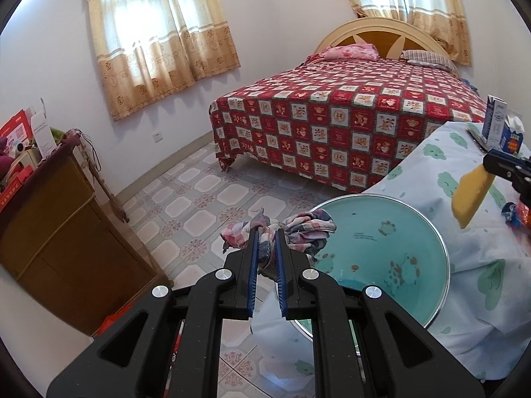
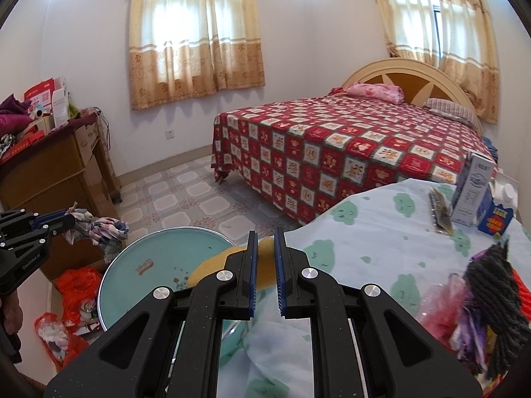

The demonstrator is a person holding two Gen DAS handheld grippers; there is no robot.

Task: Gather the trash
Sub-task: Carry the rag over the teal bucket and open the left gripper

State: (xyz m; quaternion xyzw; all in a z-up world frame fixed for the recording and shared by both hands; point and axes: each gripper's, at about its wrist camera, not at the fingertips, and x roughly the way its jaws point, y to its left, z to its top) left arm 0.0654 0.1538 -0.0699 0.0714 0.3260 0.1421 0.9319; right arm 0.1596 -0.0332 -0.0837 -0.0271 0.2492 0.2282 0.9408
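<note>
Bed (image 1: 348, 116) with red checked cover, curtained window (image 1: 159, 39), wooden cabinet (image 1: 59, 232), tiled floor (image 1: 199, 205).

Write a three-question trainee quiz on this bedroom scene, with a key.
1. True or false: the left hand-held gripper is shut on the crumpled plaid cloth.
2. The right hand-held gripper grips what? A) yellow sponge B) white-and-blue carton C) teal round enamel basin
3. Fill in: the cartons stand on the table's ____-patterned white cover.

Key: 1 true; 2 A; 3 green cloud
</note>
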